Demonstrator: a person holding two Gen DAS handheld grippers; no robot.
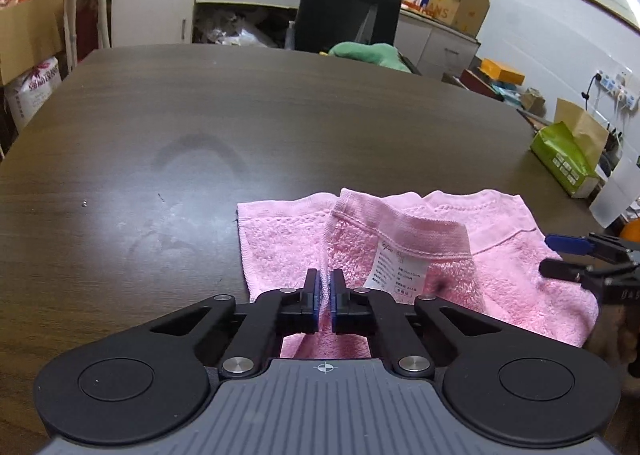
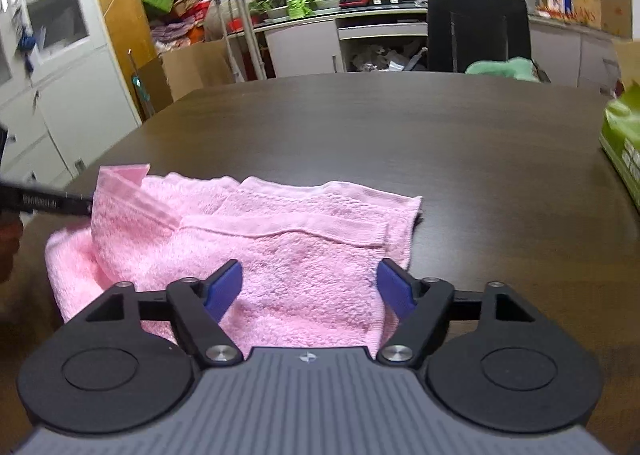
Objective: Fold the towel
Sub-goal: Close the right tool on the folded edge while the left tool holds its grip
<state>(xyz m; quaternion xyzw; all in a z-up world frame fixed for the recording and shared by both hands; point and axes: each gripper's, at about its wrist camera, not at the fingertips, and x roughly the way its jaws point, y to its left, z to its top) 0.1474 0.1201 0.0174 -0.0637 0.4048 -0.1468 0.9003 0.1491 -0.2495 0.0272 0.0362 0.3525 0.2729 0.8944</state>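
Pink terry fills the lower half of both views: the towel (image 1: 500, 255) lies rumpled on the dark wooden table (image 1: 240, 115), one hemmed corner folded back to show a white care label (image 1: 394, 267). Low in the left wrist view we see our left gripper (image 1: 325, 287) pinched together on a ridge of that cloth. In the right wrist view our right gripper (image 2: 310, 287) stands with its blue pads well apart over the towel's near edge, clamping nothing.
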